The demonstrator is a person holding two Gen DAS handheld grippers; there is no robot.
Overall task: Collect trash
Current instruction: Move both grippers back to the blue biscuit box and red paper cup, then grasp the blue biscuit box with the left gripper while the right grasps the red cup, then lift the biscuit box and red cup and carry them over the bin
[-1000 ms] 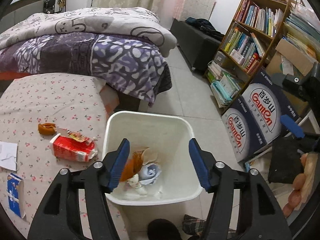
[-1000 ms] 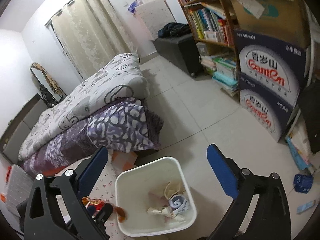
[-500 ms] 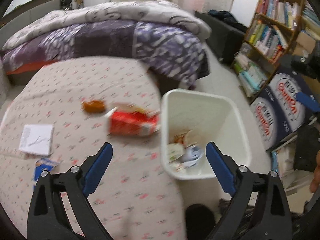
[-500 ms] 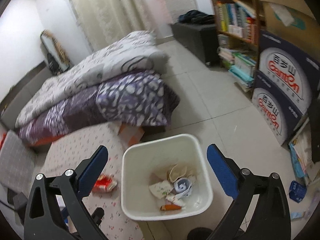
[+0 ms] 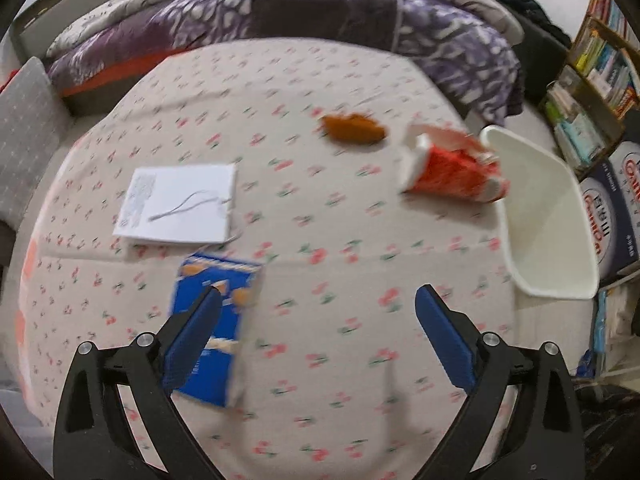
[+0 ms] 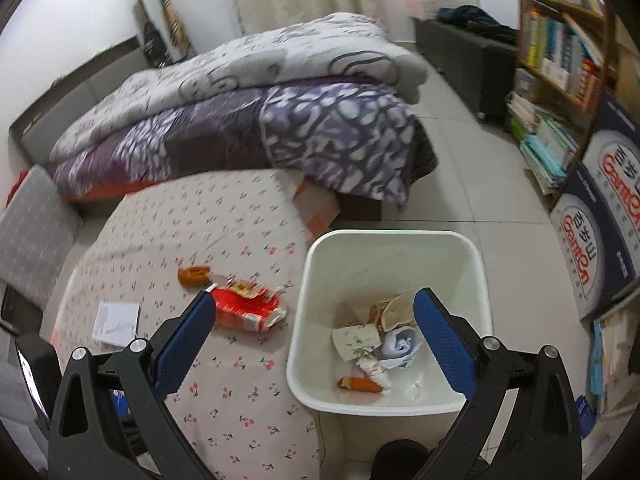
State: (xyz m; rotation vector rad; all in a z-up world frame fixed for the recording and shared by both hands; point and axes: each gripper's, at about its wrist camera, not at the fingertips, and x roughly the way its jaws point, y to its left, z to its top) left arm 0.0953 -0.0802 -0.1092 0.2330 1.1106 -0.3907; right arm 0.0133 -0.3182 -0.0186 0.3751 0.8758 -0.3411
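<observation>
A white trash bin (image 6: 476,268) stands on the floor beside the cherry-print table (image 6: 240,392) and holds several scraps. It also shows at the right in the left wrist view (image 5: 576,216). On the table lie a red carton (image 5: 452,168), an orange-brown peel (image 5: 354,129), a white paper sheet (image 5: 180,204) and a blue box (image 5: 216,320). My left gripper (image 5: 316,312) is open and empty above the table, its left finger over the blue box. My right gripper (image 6: 312,316) is open and empty above the bin's left rim. The red carton (image 6: 246,308) lies left of the bin.
A bed with a purple and grey quilt (image 6: 260,120) lies behind the table. A bookshelf (image 6: 560,80) and dark blue cartons (image 6: 600,216) stand at the right. A grey cushion (image 5: 24,140) sits at the table's left. Tiled floor (image 6: 472,184) lies between bed and shelf.
My left gripper has swung left from over the bin to over the table and opened wide; the orange scrap it held now lies in the bin. My right gripper has turned slightly left.
</observation>
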